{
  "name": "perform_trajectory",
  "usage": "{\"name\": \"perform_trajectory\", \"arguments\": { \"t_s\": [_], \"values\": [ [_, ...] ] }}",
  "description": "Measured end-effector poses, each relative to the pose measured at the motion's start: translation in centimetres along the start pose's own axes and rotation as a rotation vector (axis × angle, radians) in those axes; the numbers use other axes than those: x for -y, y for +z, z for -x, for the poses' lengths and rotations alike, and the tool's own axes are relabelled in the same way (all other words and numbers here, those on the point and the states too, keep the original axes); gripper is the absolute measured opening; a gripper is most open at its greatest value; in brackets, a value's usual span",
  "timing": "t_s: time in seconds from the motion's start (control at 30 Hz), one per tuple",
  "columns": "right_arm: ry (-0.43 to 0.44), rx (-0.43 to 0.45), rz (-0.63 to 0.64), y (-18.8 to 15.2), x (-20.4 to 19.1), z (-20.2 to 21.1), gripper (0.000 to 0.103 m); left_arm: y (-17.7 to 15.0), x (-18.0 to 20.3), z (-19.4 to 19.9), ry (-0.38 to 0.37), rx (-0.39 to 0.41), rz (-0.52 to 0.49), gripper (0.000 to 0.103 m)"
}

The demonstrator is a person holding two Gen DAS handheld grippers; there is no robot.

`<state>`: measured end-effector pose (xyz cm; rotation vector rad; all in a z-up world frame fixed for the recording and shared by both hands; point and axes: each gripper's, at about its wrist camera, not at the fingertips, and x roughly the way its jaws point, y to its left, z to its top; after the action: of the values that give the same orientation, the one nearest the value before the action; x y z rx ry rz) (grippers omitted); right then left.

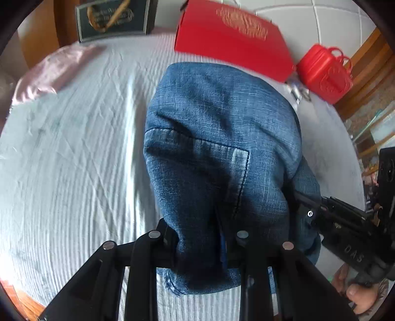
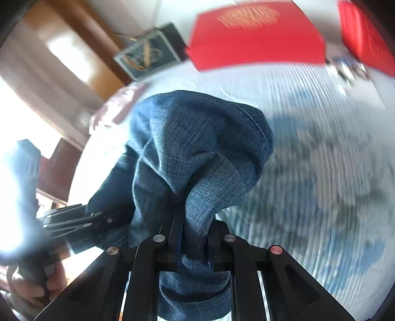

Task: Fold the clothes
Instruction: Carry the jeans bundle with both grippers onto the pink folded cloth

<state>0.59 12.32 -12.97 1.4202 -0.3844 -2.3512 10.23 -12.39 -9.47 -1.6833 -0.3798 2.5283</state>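
Left wrist view: the left black two-finger gripper (image 1: 197, 237) is pinched on a fold of the blue denim garment (image 1: 222, 148), which hangs bunched from its fingers above the pale blue ribbed bedsheet (image 1: 74, 160). A stitched patch pocket (image 1: 209, 158) faces the camera. At lower right the right black two-finger gripper (image 1: 300, 205) reaches in from the side, its tips buried in the same denim; part of the hand (image 1: 358, 293) holding it shows at the frame edge. Beyond the garment lie a flat red box with gold embossing (image 1: 232, 39), a red plastic jug with a looped handle (image 1: 325, 71) and a dark green box with gold lettering (image 1: 113, 19). A pink cloth (image 1: 54, 69) lies at the far left of the sheet.

Right wrist view: the right gripper (image 2: 195, 237) is likewise clamped on a gathered ridge of denim (image 2: 197, 148), the cloth passing between its fingers and draping below them. The left gripper (image 2: 103, 217) enters from the left, with its hand (image 2: 37, 284) at lower left. The sheet (image 2: 321, 160) is motion-blurred, as are the red box (image 2: 256, 34) and green box (image 2: 148, 54).
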Motion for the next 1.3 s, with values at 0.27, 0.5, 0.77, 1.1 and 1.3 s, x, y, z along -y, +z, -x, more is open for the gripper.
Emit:
{"name": "perform_trajectory", "arguments": {
  "t_s": [0.27, 0.5, 0.77, 1.1, 1.3],
  "values": [
    [0.084, 0.065, 0.096, 2.9, -4.5, 1.1, 0.014, 4.6, 2.5, 2.6, 0.065, 0.117, 0.042, 0.024],
    [0.117, 0.058, 0.193, 5.6, -11.9, -2.6, 0.014, 6.4, -5.5, 4.5, 0.108, 0.154, 0.109, 0.024],
    [0.109, 0.054, 0.198, 8.6, -22.9, -10.3, 0.014, 9.4, -18.2, 6.6, 0.114, 0.150, 0.091, 0.024],
    [0.089, 0.059, 0.141, 12.8, -32.9, -17.7, 0.014, 14.5, -29.8, 7.8, 0.124, 0.117, 0.036, 0.024],
    [0.064, 0.070, 0.138, 17.4, -35.5, -20.8, 0.014, 19.7, -34.1, 6.6, 0.097, 0.117, 0.020, 0.024]
  ]
}}
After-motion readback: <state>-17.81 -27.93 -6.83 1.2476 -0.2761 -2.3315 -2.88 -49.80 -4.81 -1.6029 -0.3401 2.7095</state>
